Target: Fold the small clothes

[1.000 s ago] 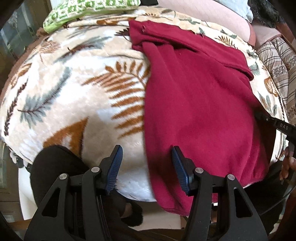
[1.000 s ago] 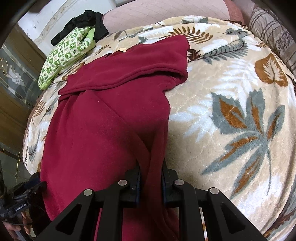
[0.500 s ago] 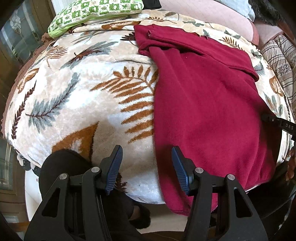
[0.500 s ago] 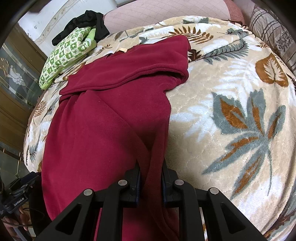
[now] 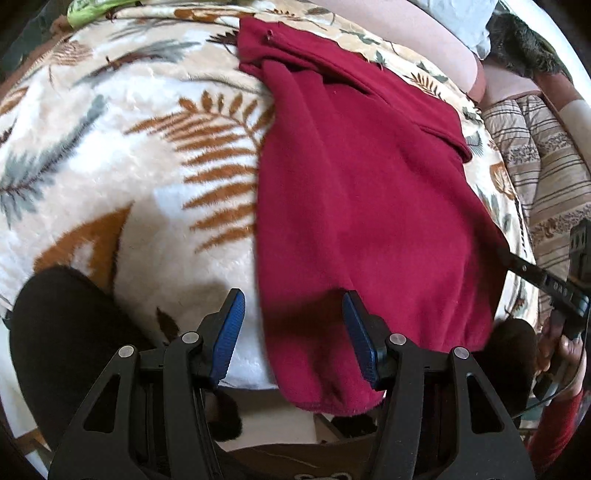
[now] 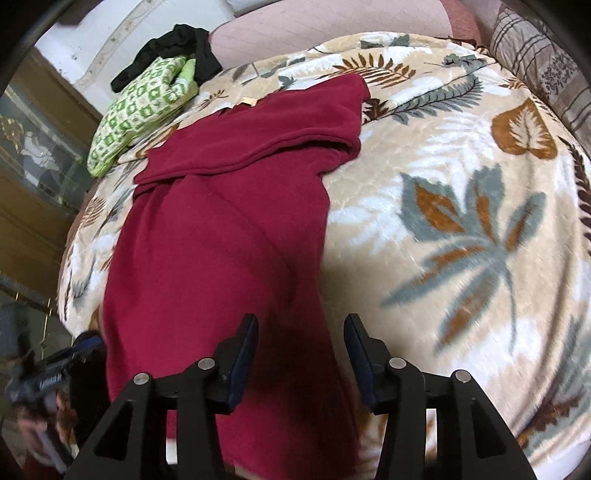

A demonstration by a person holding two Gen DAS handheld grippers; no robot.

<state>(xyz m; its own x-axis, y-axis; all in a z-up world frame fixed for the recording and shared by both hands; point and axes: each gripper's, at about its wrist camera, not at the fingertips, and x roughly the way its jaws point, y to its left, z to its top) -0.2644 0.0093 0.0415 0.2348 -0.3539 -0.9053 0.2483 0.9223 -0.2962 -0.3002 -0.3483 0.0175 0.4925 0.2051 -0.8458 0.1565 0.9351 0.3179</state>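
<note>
The red garment (image 5: 362, 206) lies flat on the blanket (image 5: 122, 173), its hem hanging off the near edge. Both the left claw (image 5: 293, 332) and right claw (image 6: 301, 354) gape wide over that hem, gripping nothing

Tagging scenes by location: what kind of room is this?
Probably a bedroom: a leaf-print plush blanket covers a bed, a pink quilted pillow lies at its head, and the maroon garment is spread on top.

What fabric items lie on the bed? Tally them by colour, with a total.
Red: 1, the garment
Green-and-white: 1, the patterned cloth
Black: 1, the cloth behind the patterned cloth
Total: 3, all on the leaf blanket
</note>
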